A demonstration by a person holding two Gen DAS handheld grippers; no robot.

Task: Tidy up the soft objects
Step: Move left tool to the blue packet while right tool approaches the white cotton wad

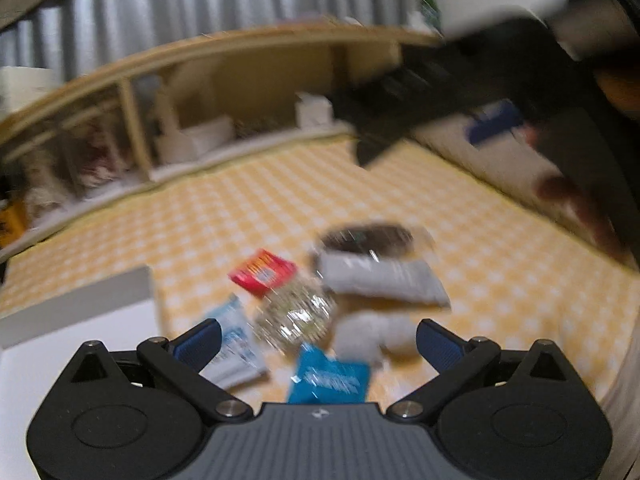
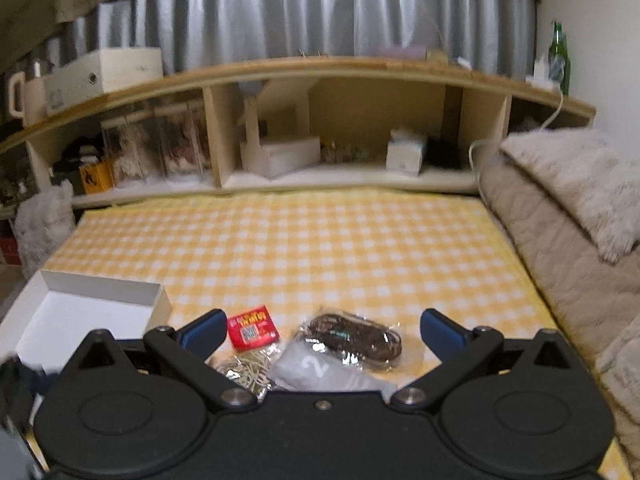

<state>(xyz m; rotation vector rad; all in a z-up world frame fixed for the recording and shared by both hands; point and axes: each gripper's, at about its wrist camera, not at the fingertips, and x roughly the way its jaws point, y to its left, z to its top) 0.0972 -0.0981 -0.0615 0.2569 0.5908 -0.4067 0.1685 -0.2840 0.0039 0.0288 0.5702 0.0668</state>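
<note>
Box: white box [image 2: 100, 300] sits on the left, nothing in it.
Packets: soft packets [image 2: 348, 340] lie in a pile beside it on the checked cloth [image 2: 320, 248].
Left tool [image 1: 318, 338]: wide apart, holding nothing.
Right tool [image 2: 322, 330]: wide apart, holding nothing.
Risk: packets touch, so one pinch may catch two.

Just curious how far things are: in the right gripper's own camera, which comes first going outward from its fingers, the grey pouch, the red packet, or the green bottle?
1. Grey pouch: nearest the right gripper, low between the fingers.
2. Red packet: slightly farther on the checked cloth, left of centre.
3. Green bottle: farthest, on the shelf's top at far right.
</note>
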